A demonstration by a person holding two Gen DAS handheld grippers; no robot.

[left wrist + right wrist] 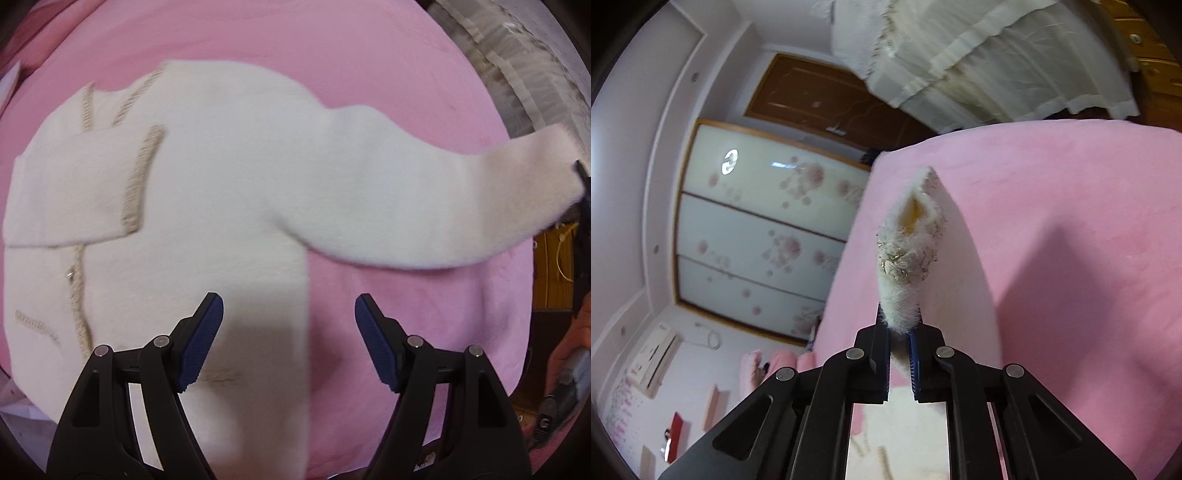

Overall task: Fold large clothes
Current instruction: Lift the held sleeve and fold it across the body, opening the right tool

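Note:
A fluffy white cardigan (207, 177) with beige trim lies spread on the pink bed cover (424, 317). One sleeve is folded across its chest at the left. The other sleeve (461, 195) stretches to the right and is lifted off the bed at its cuff. My left gripper (289, 332) hangs open above the cardigan's lower edge, nothing between its blue pads. My right gripper (900, 325) is shut on the sleeve cuff (908, 243), which sticks up between its fingers; a black fingertip of it shows at the right edge of the left wrist view.
White frilled bedding (979, 59) lies at the bed's far end. A sliding wardrobe with flower pattern (764, 229) and a brown door (820, 99) stand beyond the bed. A hand (576, 343) on the other gripper's handle shows at the right.

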